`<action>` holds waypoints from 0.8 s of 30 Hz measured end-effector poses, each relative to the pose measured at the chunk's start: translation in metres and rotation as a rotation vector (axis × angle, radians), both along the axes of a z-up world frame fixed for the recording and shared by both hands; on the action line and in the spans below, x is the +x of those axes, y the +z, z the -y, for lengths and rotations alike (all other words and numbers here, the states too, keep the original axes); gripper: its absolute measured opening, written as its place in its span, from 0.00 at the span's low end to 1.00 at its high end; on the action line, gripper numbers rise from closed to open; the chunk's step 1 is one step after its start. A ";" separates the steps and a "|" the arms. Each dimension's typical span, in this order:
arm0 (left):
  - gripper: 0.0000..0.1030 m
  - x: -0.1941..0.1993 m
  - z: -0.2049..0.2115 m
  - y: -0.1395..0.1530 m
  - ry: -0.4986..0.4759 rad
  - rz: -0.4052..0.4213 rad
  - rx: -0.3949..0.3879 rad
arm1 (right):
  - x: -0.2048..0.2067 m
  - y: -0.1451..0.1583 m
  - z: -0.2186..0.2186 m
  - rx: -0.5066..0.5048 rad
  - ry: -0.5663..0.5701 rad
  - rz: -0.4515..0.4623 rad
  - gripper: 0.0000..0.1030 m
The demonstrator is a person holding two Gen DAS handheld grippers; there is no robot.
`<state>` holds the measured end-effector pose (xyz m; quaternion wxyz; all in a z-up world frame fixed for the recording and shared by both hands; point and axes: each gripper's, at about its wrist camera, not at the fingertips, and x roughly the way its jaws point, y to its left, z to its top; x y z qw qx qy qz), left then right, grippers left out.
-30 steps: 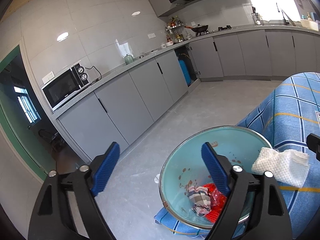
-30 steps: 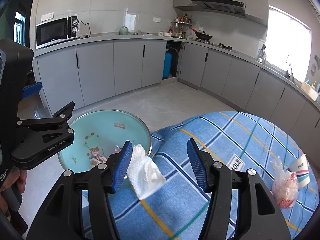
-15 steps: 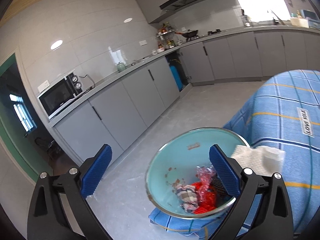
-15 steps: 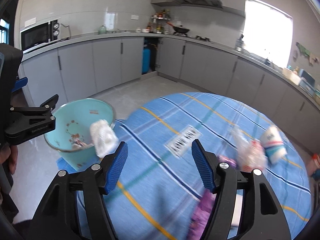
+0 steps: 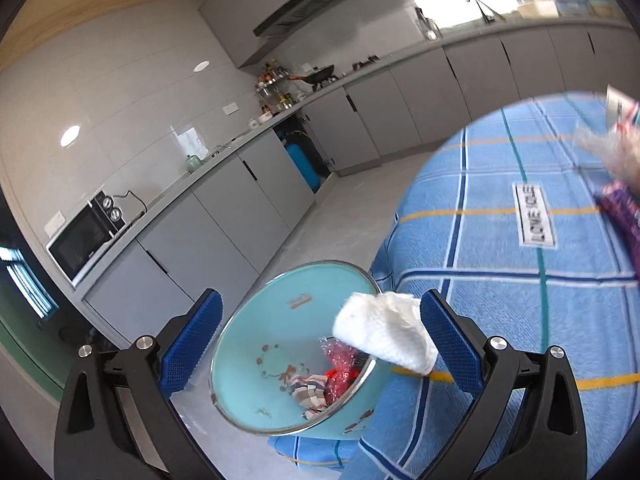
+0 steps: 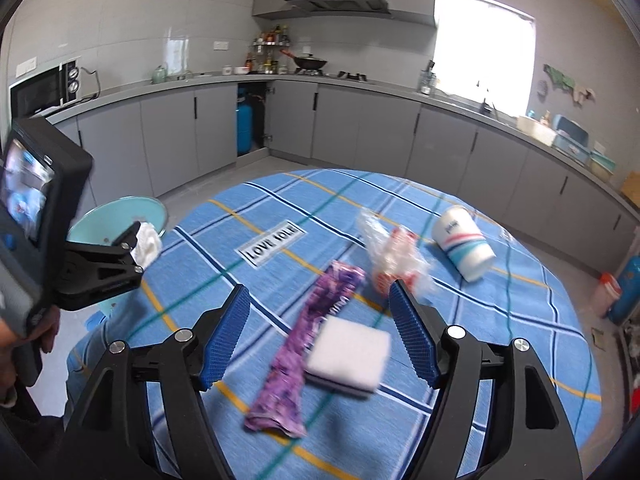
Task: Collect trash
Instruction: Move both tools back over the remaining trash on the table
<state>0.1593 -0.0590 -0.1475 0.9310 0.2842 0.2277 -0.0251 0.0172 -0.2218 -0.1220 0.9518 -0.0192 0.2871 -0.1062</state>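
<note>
Trash: a crumpled white tissue [image 5: 384, 330] is lying at the table's near-left edge beside the teal basin [image 5: 256, 344], which is already holding red and striped scraps. You are holding the left gripper [image 5: 320, 340] with jaws wide apart around basin and tissue, pressing on neither. The right gripper [image 6: 320, 336] has swung away from the tissue and, jaws just opening and empty, is now facing a purple wrapper [image 6: 308, 340] and white sponge [image 6: 348, 354]; a clear bag [image 6: 394, 256] and paper cup [image 6: 464, 242] are lying farther right. These are awaiting collection. The tablecloth [image 6: 500, 320] label is reading "LOVE SOLE".
</note>
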 end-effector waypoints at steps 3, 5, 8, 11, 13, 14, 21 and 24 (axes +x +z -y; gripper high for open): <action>0.94 0.016 -0.007 -0.012 0.075 -0.001 0.060 | -0.005 -0.001 0.008 0.009 -0.020 0.003 0.71; 0.94 0.024 -0.022 -0.012 0.128 -0.006 0.059 | -0.008 -0.002 0.013 0.012 -0.031 0.011 0.73; 0.94 0.036 -0.051 -0.004 0.212 0.012 0.059 | -0.011 -0.005 0.018 0.020 -0.038 0.010 0.73; 0.94 0.041 -0.069 0.006 0.250 0.015 0.020 | -0.010 -0.009 0.022 0.024 -0.043 0.000 0.73; 0.94 0.037 -0.072 0.011 0.250 0.019 0.001 | -0.010 -0.013 0.024 0.022 -0.050 -0.011 0.73; 0.94 0.035 -0.072 0.013 0.242 0.018 -0.014 | -0.011 -0.014 0.025 0.023 -0.053 -0.013 0.73; 0.95 -0.001 -0.021 0.016 0.068 0.019 -0.056 | -0.025 -0.019 0.039 0.007 -0.104 -0.016 0.75; 0.95 -0.007 0.004 0.004 0.010 0.004 -0.024 | -0.033 -0.021 0.046 0.008 -0.131 -0.013 0.75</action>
